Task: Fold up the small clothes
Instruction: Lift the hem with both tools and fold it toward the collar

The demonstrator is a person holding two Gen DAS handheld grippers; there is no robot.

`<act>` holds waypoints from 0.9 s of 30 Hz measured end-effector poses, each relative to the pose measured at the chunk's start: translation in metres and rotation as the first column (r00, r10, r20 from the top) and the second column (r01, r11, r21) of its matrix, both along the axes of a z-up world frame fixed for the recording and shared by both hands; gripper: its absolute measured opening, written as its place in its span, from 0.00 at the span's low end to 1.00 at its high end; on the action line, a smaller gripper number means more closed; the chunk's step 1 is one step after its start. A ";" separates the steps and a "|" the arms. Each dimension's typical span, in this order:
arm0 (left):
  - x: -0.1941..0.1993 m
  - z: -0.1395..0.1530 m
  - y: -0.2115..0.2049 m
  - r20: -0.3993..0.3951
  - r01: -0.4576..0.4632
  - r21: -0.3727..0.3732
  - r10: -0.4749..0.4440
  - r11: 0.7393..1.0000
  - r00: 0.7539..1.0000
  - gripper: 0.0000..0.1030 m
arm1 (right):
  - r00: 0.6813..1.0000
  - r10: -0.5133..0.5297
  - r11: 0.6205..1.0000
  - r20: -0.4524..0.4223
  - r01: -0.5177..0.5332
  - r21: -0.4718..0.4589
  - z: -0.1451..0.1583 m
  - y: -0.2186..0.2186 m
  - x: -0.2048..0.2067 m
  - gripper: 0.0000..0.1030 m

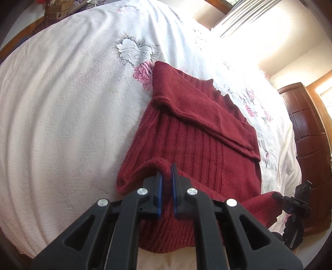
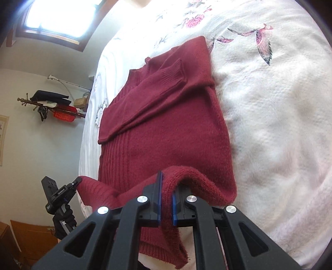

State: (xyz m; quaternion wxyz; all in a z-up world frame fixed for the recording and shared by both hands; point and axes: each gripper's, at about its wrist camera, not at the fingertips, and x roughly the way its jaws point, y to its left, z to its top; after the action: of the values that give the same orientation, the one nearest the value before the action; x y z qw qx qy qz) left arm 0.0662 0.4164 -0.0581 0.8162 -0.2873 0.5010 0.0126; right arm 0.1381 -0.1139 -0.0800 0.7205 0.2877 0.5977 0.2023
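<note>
Item: a dark red ribbed-knit sweater [image 1: 191,145], laid on a white textured bedspread printed with pink and grey flowers [image 1: 62,114]. In the left wrist view the garment is seen running from the 6 o'clock edge up toward 1 o'clock, its collar farthest from the camera. Both sleeves are seen folded across the chest, one ribbed cuff [image 2: 174,72] lying near the collar in the right wrist view, toward 12 o'clock.

Left gripper [image 1: 167,176], black with blue pads: its jaws are drawn nearly together and a raised fold of the sweater's hem is pinched between them. The hem is lifted off the bedspread at that point and is draped down toward 6 o'clock.

Right gripper [image 2: 167,182], of the same make: its jaws are closed to a narrow gap and a thick fold of the hem at the opposite corner is clamped there. The knit is arched over the right-hand pad and hangs below the fingers.

Each gripper is also caught by the other camera: the right one at 4 o'clock in the left view, the left one at 8 o'clock in the right view, each with a corner of red knit held at its tip.

Surroundings: a dark wooden panelled wardrobe [image 1: 305,135] at 3 o'clock in the left view; a bright wood-framed window [image 2: 60,18] at 11 o'clock in the right view.
</note>
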 end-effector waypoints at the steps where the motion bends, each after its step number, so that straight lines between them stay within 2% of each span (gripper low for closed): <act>1: 0.005 -0.002 0.002 0.001 -0.012 0.000 0.012 1.000 1.000 0.05 | 1.000 -0.007 1.000 -0.004 0.007 0.001 -0.002 -0.001 0.005 0.07; 13: 0.060 -0.044 0.013 -0.062 -0.053 -0.010 0.052 0.999 0.997 0.06 | 0.996 -0.044 0.999 -0.082 0.045 0.004 -0.051 -0.006 0.056 0.07; 21: 0.072 -0.073 0.019 -0.102 -0.056 -0.013 0.054 0.998 0.993 0.09 | 0.993 -0.046 0.999 -0.108 0.048 0.018 -0.079 -0.009 0.066 0.07; 24: 0.072 -0.076 0.023 -0.107 -0.050 -0.047 0.045 0.998 0.993 0.11 | 0.992 -0.044 0.998 -0.115 0.050 0.048 -0.082 -0.013 0.067 0.08; 26: 0.069 -0.073 0.028 -0.104 -0.051 -0.099 0.041 0.994 0.994 0.20 | 0.993 -0.060 0.995 -0.104 0.068 0.077 -0.077 -0.021 0.064 0.09; 27: 0.065 -0.068 0.032 -0.091 -0.061 -0.121 0.051 0.991 0.995 0.29 | 0.993 -0.065 0.994 -0.096 0.073 0.082 -0.073 -0.025 0.063 0.10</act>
State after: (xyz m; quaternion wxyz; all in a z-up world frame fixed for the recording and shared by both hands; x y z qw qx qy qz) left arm 0.1312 0.4484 -0.1261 0.7736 -0.3503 0.5278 0.0171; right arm 0.2010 -0.1386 -0.1527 0.6855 0.3481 0.6109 0.1889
